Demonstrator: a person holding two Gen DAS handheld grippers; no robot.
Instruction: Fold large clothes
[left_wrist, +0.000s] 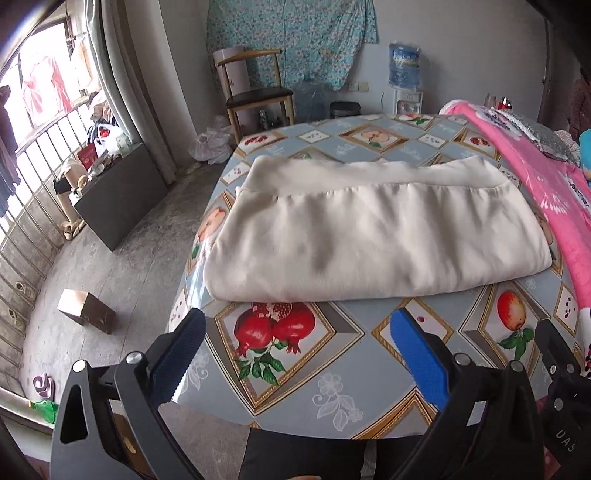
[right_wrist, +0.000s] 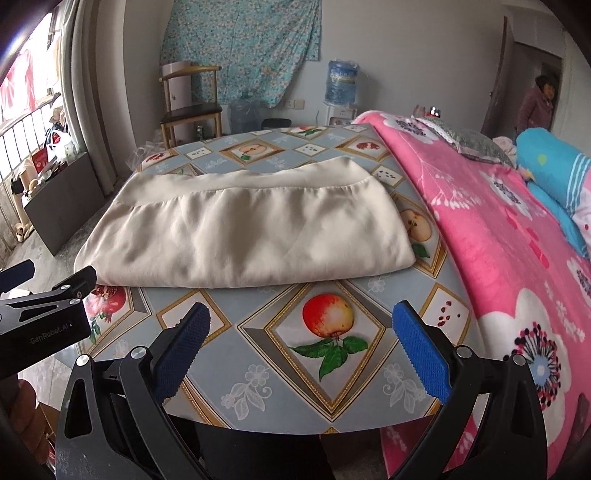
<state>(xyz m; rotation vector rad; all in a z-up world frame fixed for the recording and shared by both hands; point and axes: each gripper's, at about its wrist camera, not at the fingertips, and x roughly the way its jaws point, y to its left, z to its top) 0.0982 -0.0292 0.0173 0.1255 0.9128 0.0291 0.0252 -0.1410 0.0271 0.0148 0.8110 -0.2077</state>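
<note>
A cream garment (left_wrist: 373, 236) lies folded into a wide rectangle on the fruit-patterned tablecloth (left_wrist: 332, 354), its banded hem toward the far side. The right wrist view shows the same garment (right_wrist: 243, 236) on the table (right_wrist: 236, 362). My left gripper (left_wrist: 295, 332) hovers open over the table's near edge, short of the garment's front fold, nothing between its blue pads. My right gripper (right_wrist: 301, 325) is open too, just short of the fold on the right side. The left gripper's black body (right_wrist: 44, 314) shows at the left edge of the right wrist view.
A pink flowered blanket (right_wrist: 517, 258) covers the bed against the table's right side, with a blue pillow (right_wrist: 554, 173). A wooden chair (left_wrist: 255, 88), a water dispenser (left_wrist: 406, 74) and a dark bin stand by the far wall. A person (right_wrist: 535, 103) stands in the doorway.
</note>
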